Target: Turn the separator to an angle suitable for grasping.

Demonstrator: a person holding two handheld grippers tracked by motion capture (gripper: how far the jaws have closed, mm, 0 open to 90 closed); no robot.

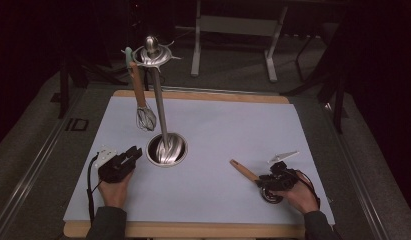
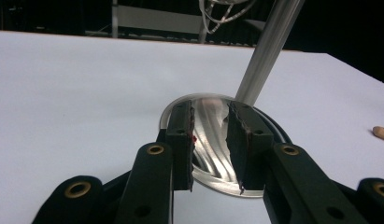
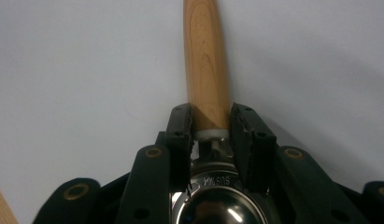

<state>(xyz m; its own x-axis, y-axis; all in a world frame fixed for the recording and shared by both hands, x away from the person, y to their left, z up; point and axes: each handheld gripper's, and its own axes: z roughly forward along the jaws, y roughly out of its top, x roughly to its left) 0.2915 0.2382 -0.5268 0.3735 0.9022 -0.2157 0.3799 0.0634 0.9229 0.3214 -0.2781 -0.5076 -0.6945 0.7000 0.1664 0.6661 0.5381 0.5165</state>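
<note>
A steel utensil stand rises from a round base (image 1: 166, 149) on the white sheet, its pole (image 1: 159, 107) ending in a hook ring from which a wooden-handled whisk (image 1: 145, 119) hangs. My left gripper (image 1: 135, 151) sits low just left of the base, open, and nothing is between its fingers. In the left gripper view the base (image 2: 209, 161) and pole (image 2: 269, 51) lie right beyond the left gripper (image 2: 210, 109). A ladle with a wooden handle (image 1: 244, 171) lies on the sheet at the front right. My right gripper (image 1: 262, 181) is over it, open. The handle (image 3: 206, 60) runs between its jaws (image 3: 210, 114), the steel bowl (image 3: 217, 210) below.
The white sheet (image 1: 233, 125) covers a wooden table whose edge (image 1: 193, 230) runs along the front. Behind the table stand a grey desk frame's legs (image 1: 195, 50) on a dark floor. The ladle handle's tip (image 2: 381, 132) shows at the right in the left gripper view.
</note>
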